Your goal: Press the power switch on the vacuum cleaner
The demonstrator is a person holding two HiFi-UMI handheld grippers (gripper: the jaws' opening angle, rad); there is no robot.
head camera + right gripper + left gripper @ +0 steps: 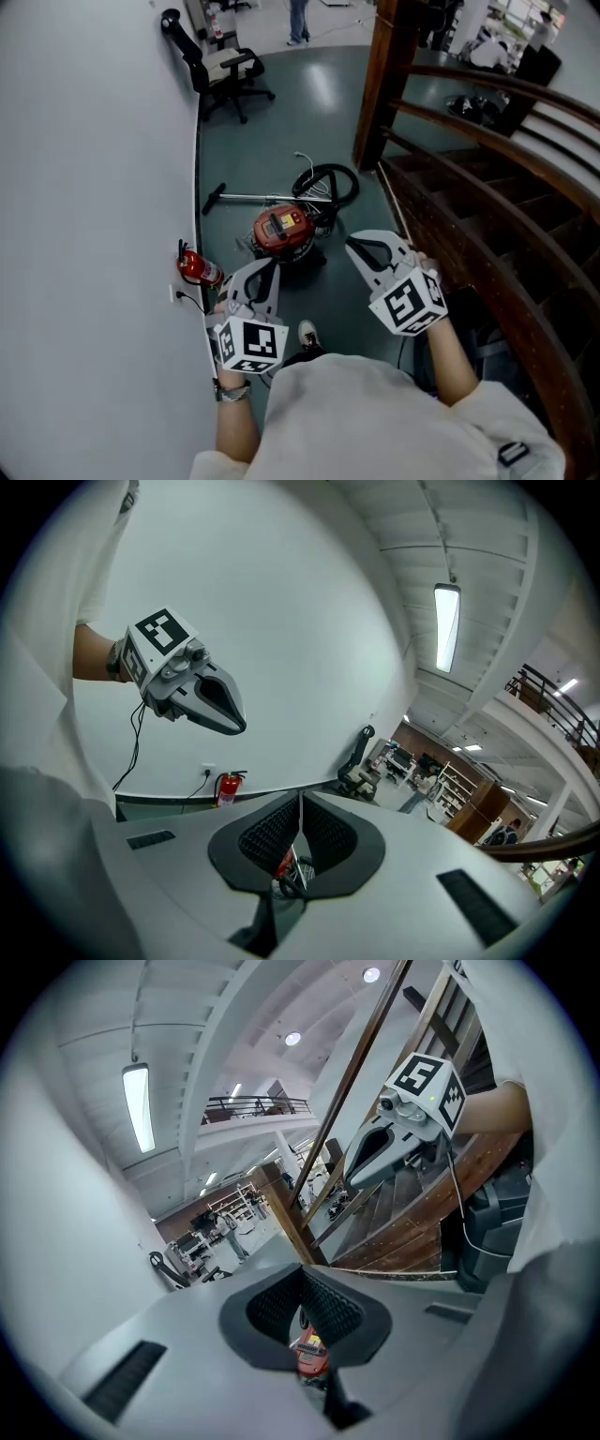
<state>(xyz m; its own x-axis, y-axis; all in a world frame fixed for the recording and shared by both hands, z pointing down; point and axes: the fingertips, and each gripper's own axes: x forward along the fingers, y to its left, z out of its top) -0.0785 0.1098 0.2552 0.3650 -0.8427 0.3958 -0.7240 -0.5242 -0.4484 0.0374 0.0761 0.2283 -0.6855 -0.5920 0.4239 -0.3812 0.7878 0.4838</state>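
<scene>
The red canister vacuum cleaner (281, 231) sat on the grey-green floor (281, 122), near the white wall (94, 187) on the left, with its black hose (328, 183) coiled just beyond it and its metal wand (248, 197) lying across the floor to the far left. Its power switch was too small to pick out. Both grippers hung in the air on the near side of the vacuum cleaner, well apart from it. The left gripper (266, 266) had its jaws pressed together at the tips with nothing between them, and so did the right gripper (354, 246). A red fire extinguisher (197, 269) stood against the wall left of the vacuum cleaner, a black office chair (220, 66) stood far off, and a dark wooden staircase (469, 206) rose on the right.
</scene>
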